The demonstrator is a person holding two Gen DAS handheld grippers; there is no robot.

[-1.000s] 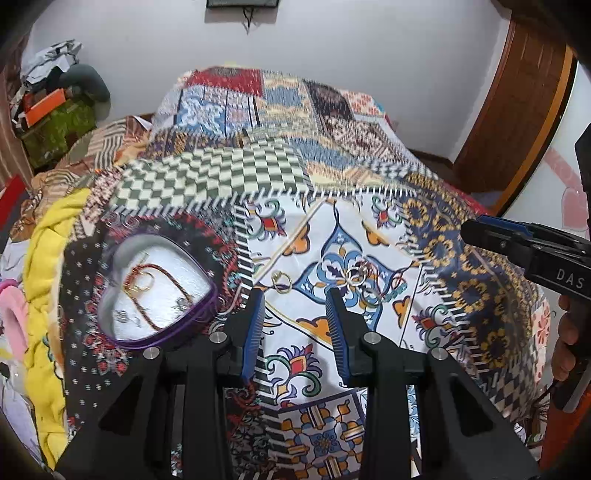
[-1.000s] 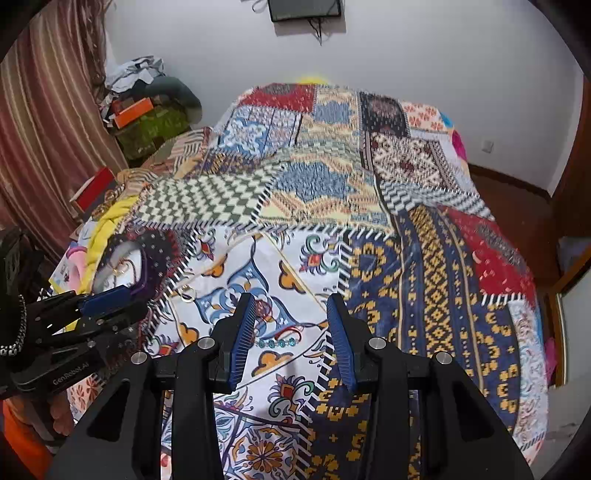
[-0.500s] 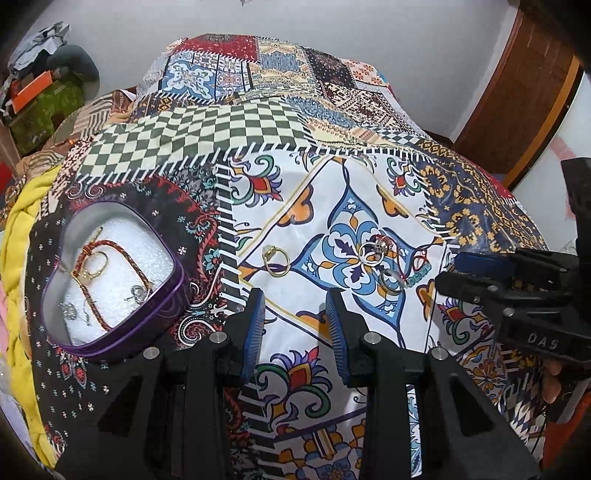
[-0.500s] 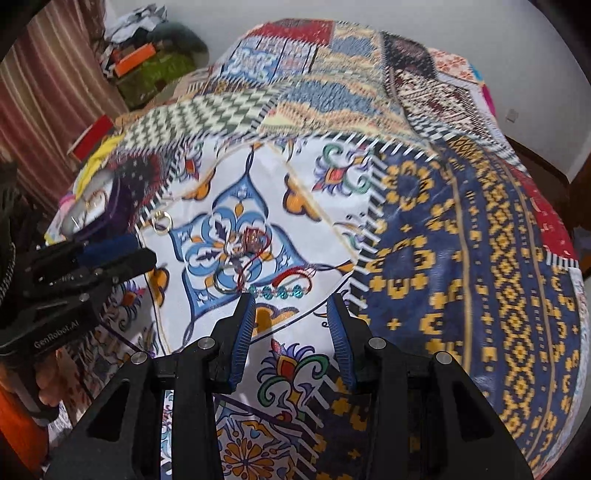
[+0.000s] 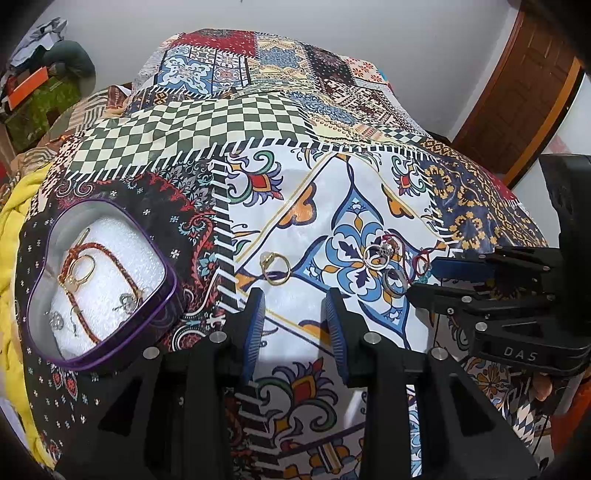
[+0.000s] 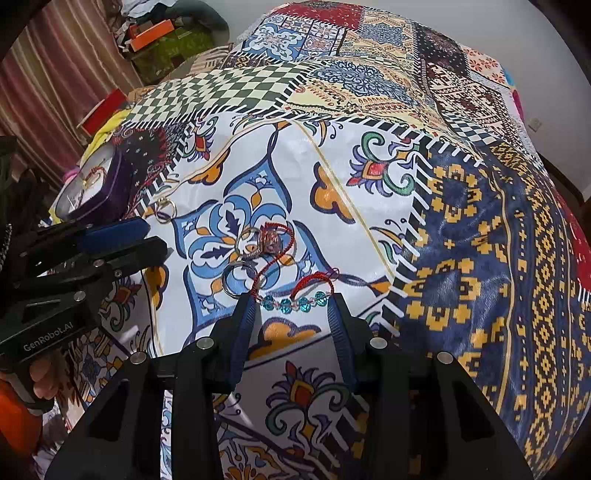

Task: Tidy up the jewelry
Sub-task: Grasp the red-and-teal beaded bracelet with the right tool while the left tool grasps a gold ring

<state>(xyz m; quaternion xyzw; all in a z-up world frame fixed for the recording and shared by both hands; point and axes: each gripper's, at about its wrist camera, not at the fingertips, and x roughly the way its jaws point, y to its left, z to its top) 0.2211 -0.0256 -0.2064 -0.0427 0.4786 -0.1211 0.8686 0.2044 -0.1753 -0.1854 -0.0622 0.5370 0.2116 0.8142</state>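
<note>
A heart-shaped purple tin (image 5: 168, 295) (image 6: 118, 184) lies on the patchwork bedspread with a red cord, a gold ring and small silver pieces inside on white foam. A gold ring (image 5: 276, 267) (image 6: 165, 210) lies loose just ahead of my open left gripper (image 5: 294, 308). Further right lie silver rings (image 5: 376, 254) (image 6: 236, 279). A red cord bracelet with teal beads (image 6: 295, 303) lies right at the tips of my open right gripper (image 6: 293, 314), which is lowered over it with nothing gripped. The right gripper also shows side-on in the left wrist view.
The patchwork bedspread (image 5: 221, 125) covers a bed running back to a white wall. A yellow blanket (image 5: 14, 206) lies along the left edge. Boxes and clothes (image 6: 162, 33) are piled at the back left. A wooden door (image 5: 524, 81) stands at the right.
Both grippers have dropped lower and moved forward over the bedspread. The right gripper has closed in on the beaded bracelet; the left now hovers just short of the gold ring.
</note>
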